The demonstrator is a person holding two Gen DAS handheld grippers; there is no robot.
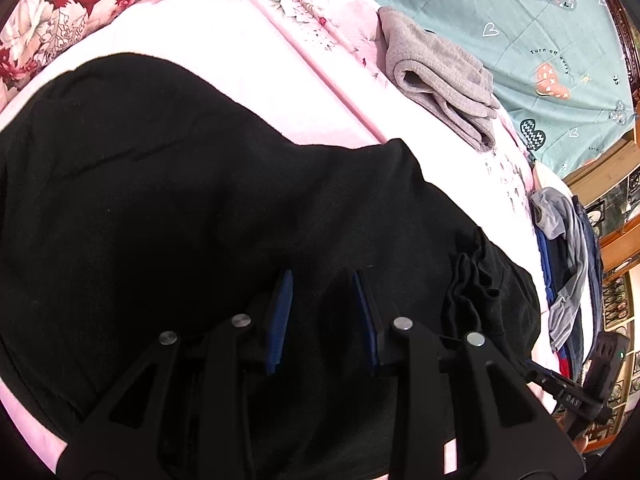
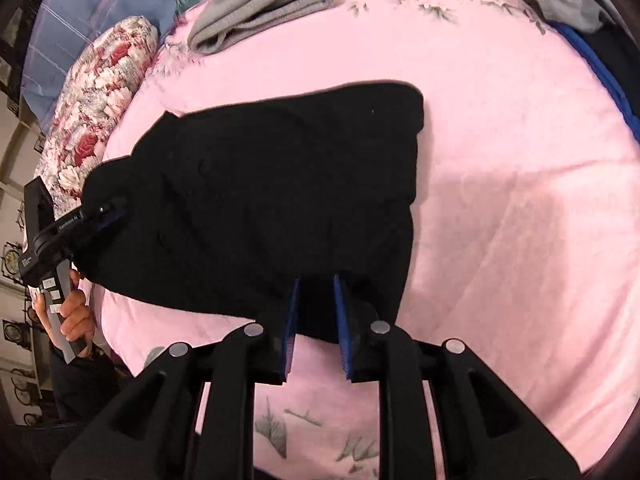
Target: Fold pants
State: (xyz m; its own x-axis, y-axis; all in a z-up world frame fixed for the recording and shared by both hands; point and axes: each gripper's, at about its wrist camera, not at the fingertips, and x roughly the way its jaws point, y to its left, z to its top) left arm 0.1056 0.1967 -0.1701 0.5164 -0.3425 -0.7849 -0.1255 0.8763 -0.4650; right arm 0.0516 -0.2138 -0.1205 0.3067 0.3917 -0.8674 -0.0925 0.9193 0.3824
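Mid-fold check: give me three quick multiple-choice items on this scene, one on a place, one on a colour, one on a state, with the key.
1. Where do the folded grey pants lie?
A. On the pink sheet, beyond the black pants
B. Under the black pants
C. On the floor

2. What colour are the gripper pads?
A. Red
B. Blue
C. Yellow

3. How do the black pants lie?
A. Hanging in the air
B. Rolled into a ball
C. Flat on the bed, partly folded

Key: 1 A, they rest apart near the far edge. 2 B, blue pads show on the right gripper. 3 C, they lie spread on the sheet.
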